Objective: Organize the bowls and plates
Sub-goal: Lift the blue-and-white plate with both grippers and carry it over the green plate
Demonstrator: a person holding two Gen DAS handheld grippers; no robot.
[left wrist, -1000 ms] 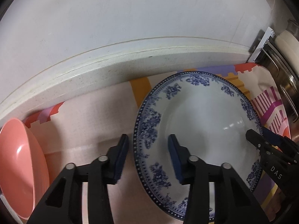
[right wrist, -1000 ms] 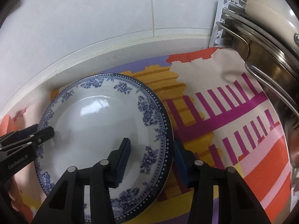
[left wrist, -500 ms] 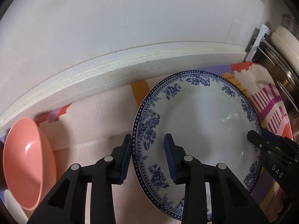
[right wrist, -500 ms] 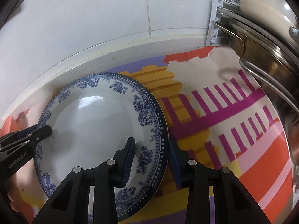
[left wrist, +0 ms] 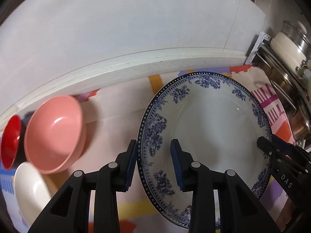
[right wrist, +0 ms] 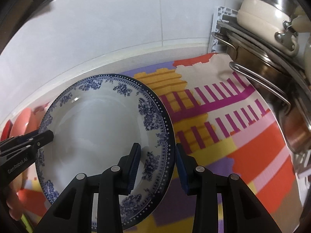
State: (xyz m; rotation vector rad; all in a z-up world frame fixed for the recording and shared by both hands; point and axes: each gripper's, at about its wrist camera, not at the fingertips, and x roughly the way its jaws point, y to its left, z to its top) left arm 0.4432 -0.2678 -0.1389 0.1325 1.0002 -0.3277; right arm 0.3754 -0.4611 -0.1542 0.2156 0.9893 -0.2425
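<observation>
A large white plate with a blue floral rim point(left wrist: 213, 128) hangs tilted above the colourful mat, held from both sides. My left gripper point(left wrist: 153, 161) is shut on its left rim, one pad under the plate and one on its face. My right gripper point(right wrist: 157, 161) is shut on the opposite rim point(right wrist: 167, 136) in the same way. Each gripper shows in the other's view: the right one point(left wrist: 272, 149) at the plate's far edge, the left one point(right wrist: 44, 137) likewise. A pink bowl point(left wrist: 54, 134), a red bowl point(left wrist: 9, 141) and a white bowl point(left wrist: 29, 186) sit to the left.
The patterned mat point(right wrist: 233, 136) covers the counter below a white tiled wall with a raised ledge point(left wrist: 136, 66). Stacked steel pots point(right wrist: 272, 73) with a cream pan point(right wrist: 258, 13) on top crowd the right side, handles jutting toward the mat.
Both grippers closed onto the plate's rim and rose with it. The views pulled back from the counter, bringing the red and white bowls into sight at the left.
</observation>
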